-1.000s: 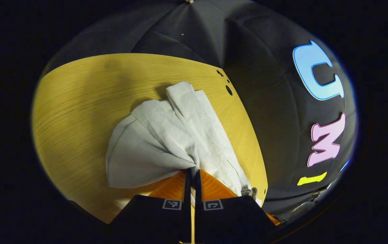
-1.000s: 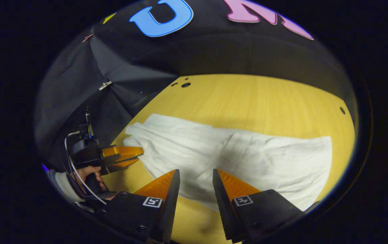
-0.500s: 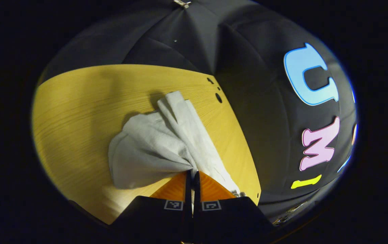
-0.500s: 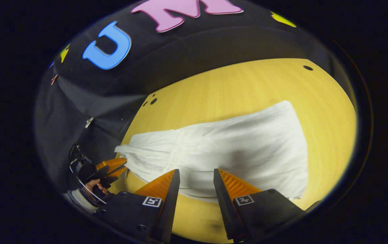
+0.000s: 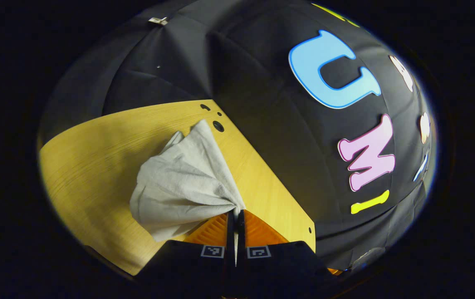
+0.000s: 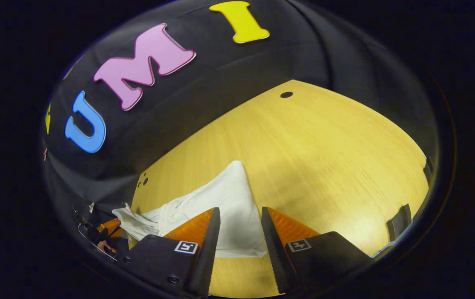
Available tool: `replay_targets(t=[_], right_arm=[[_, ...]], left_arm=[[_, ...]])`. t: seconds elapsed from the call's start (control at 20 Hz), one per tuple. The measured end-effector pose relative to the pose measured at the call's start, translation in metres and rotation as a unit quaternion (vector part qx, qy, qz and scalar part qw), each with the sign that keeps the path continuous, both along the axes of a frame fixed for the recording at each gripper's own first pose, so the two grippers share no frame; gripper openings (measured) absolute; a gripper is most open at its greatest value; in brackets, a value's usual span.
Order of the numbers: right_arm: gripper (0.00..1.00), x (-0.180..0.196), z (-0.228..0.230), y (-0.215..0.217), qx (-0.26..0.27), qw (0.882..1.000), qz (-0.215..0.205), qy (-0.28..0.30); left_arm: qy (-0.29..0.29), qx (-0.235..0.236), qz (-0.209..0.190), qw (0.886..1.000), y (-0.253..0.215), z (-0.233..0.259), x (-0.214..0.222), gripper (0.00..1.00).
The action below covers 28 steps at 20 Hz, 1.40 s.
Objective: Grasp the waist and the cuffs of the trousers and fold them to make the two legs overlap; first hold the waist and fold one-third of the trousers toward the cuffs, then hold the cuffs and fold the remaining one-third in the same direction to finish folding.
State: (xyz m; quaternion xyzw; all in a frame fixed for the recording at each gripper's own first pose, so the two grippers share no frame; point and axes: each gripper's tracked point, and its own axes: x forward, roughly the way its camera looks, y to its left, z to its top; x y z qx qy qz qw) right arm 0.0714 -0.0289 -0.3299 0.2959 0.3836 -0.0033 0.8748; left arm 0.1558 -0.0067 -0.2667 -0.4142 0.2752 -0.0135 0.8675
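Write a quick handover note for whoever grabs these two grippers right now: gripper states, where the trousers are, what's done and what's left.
Left gripper: shut on the white trousers, pinching a bunched edge; the cloth fans out from its tips over the wooden table.
Right gripper: open, holding nothing, above the trousers' near part.
Done: one end is gripped. Which end it is, I cannot tell.
Left: grasp with the right gripper, overlap the legs, then both thirds folds.

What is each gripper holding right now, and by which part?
The left gripper is shut on the white trousers, pinching a gathered bunch of fabric at one end; which end cannot be told. The right gripper is open above the trousers, holding nothing.
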Motion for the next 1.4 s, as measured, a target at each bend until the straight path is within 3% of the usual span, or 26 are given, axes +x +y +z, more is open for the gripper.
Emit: replay_targets(t=[0.15,0.35,0.55,0.85,1.25,1.4], right_arm=[[0.63,-0.013,0.011,-0.037,-0.001,1.0,-0.027,-0.006],[0.63,-0.023,0.013,-0.061,-0.002,0.999,-0.046,-0.006],[0.63,-0.027,0.018,-0.074,-0.003,0.998,-0.055,-0.011],[0.63,-0.047,0.019,-0.092,-0.003,0.997,-0.075,-0.005],[0.63,-0.07,0.024,-0.124,-0.005,0.992,-0.125,-0.001],[0.63,-0.077,0.027,-0.13,-0.01,0.991,-0.134,-0.004]], left_arm=[[-0.034,0.024,-0.031,0.999,-0.024,0.026,0.007,0.06],[-0.089,0.08,-0.117,0.986,-0.086,0.064,0.011,0.05],[-0.125,0.125,-0.213,0.961,-0.166,0.079,0.01,0.05],[-0.128,0.159,-0.332,0.921,-0.265,0.057,-0.009,0.06],[-0.119,0.258,-0.459,0.842,-0.332,-0.007,-0.036,0.07],[-0.118,0.278,-0.509,0.806,-0.339,-0.018,-0.05,0.16]])
